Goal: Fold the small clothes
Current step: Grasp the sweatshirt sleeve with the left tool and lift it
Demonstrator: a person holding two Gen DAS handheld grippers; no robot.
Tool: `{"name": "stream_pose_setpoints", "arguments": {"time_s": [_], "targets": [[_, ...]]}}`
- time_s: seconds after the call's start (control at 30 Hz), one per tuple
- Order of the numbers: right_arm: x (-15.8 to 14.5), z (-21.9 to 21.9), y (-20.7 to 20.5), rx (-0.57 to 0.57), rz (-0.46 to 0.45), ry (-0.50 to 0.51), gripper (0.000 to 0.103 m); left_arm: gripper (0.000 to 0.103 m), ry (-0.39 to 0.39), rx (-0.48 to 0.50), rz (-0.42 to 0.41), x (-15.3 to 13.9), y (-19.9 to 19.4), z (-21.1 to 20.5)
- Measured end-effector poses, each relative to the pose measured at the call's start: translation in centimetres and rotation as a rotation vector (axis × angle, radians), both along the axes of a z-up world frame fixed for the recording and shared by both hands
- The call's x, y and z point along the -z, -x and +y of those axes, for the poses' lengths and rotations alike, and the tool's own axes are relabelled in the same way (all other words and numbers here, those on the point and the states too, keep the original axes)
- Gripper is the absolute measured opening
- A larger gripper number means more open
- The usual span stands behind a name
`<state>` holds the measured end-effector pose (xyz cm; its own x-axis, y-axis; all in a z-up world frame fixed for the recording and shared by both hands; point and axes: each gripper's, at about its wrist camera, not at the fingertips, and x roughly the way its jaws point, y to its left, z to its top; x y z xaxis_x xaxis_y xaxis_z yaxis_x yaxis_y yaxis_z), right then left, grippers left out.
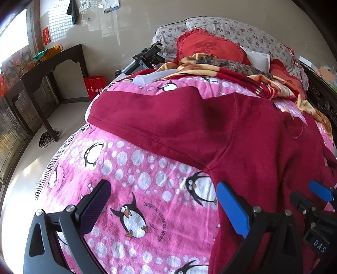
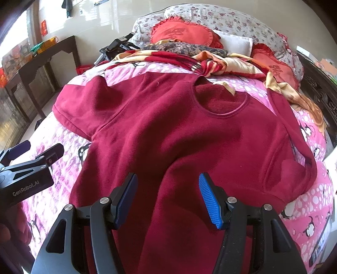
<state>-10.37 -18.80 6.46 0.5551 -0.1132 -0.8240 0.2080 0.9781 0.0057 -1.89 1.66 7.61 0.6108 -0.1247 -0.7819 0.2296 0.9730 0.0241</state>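
Observation:
A dark red sweatshirt [image 2: 189, 130] lies spread flat, front up, on a pink penguin-print blanket [image 1: 137, 168], neck hole toward the pillows, both sleeves out to the sides. My left gripper [image 1: 164, 202] is open and empty, hovering over the blanket beside the shirt's left side seam, below its left sleeve [image 1: 158, 113]. My right gripper [image 2: 168, 196] is open and empty above the shirt's lower body. The left gripper also shows at the left edge of the right wrist view [image 2: 31, 151]. The right gripper shows at the right edge of the left wrist view [image 1: 320, 191].
Crumpled floral blanket [image 2: 221, 61], red heart cushions [image 2: 181, 33] and flowered pillows [image 2: 221, 19] lie at the head of the bed. A white roll [image 1: 153, 77] lies on the bed past the sleeve. A dark wooden table [image 1: 42, 84] and red bag [image 1: 94, 86] stand on the floor to the left.

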Motion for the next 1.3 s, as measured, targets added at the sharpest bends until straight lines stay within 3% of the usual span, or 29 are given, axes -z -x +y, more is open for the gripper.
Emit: {"name": "stream_pose_setpoints", "arguments": {"time_s": [0.3, 0.47, 0.67, 0.8, 0.87, 0.97, 1.0, 1.03, 1.13, 1.2, 1.3], "targets": [[0.1, 0.4, -0.6, -0.024, 0.002, -0.006, 0.036, 0.102, 0.109, -0.099, 0.068, -0.3, -5.4, 5.2], [-0.2, 0.7, -0.9, -0.041, -0.003, -0.025, 0.036, 0.096, 0.166, -0.178, 0.088, 0.1, -10.2, 8.7], [0.1, 0.8, -1.2, -0.056, 0.018, -0.033, 0.036, 0.094, 0.234, -0.343, 0.119, 2.1, -16.5, 12.8], [0.3, 0.3, -1.6, -0.048, 0.037, -0.052, 0.036, 0.078, 0.291, -0.408, 0.175, 3.9, -19.7, 14.5], [0.4, 0.1, -1.8, -0.044, 0.044, -0.054, 0.036, 0.076, 0.347, -0.409, 0.220, 5.1, -21.2, 14.8], [0.5, -0.2, -2.2, -0.038, 0.050, -0.056, 0.036, 0.069, 0.345, -0.434, 0.214, 6.0, -22.3, 14.8], [0.5, -0.3, -2.3, -0.037, 0.051, -0.057, 0.036, 0.056, 0.338, -0.434, 0.207, 6.0, -22.5, 14.6], [0.6, -0.3, -2.4, -0.036, 0.055, -0.058, 0.036, 0.037, 0.330, -0.426, 0.206, 6.0, -22.8, 14.6], [1.0, -0.5, -2.6, -0.034, 0.065, -0.061, 0.036, 0.011, 0.371, -0.416, 0.228, 5.6, -23.0, 15.0], [1.1, -0.9, -2.6, -0.027, 0.064, -0.065, 0.036, 0.010, 0.423, -0.395, 0.211, 3.9, -22.1, 15.2], [1.2, -1.7, -2.6, -0.006, 0.058, -0.066, 0.036, 0.010, 0.442, -0.326, 0.140, 0.4, -19.9, 14.1]]}}
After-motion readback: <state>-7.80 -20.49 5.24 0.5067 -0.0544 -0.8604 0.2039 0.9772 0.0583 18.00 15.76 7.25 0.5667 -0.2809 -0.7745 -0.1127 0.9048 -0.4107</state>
